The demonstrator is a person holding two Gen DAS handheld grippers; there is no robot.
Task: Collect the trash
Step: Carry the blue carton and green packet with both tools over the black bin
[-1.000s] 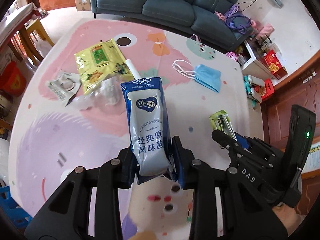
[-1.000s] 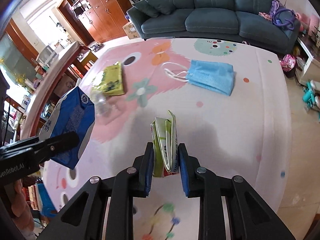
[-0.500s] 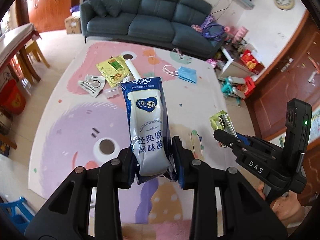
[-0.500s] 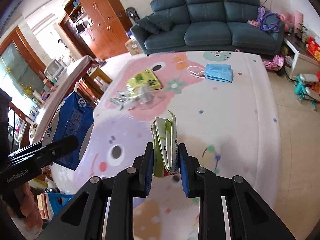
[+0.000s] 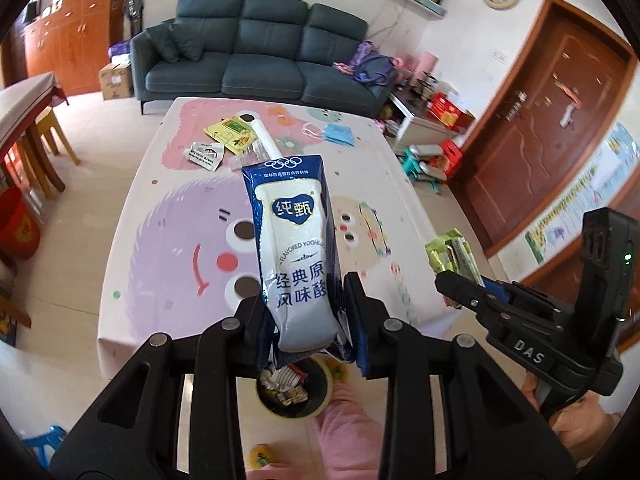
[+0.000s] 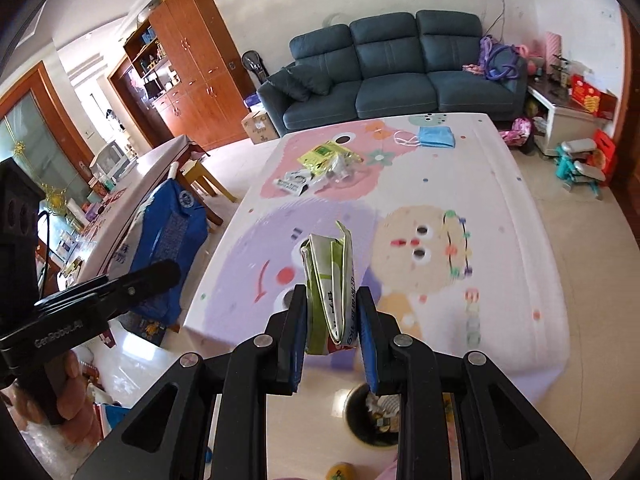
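Observation:
My left gripper [image 5: 306, 312] is shut on a blue and white yogurt carton [image 5: 294, 248], held upright above a round trash bin [image 5: 294, 394] on the floor. My right gripper [image 6: 332, 320] is shut on a flattened green and white carton [image 6: 330, 280]; the same bin [image 6: 372, 416] shows below its fingers. Across the table [image 5: 168, 208] lie a yellow wrapper [image 5: 230, 132], a white packet [image 5: 205, 153], crumpled clear plastic [image 5: 256, 152] and a blue face mask [image 5: 338, 134]. In the right wrist view the wrapper [image 6: 324, 154] and the mask [image 6: 436, 138] also show.
A dark sofa [image 5: 256, 64] stands behind the table. A wooden table and stools [image 5: 28, 128] are at the left, a white cabinet with toys [image 5: 424, 128] at the right. A pink-sleeved person [image 5: 352, 428] stands by the bin.
Both grippers have pulled back from over the table to its near edge, still holding their cartons. The trash bin on the floor has come into view beneath them.

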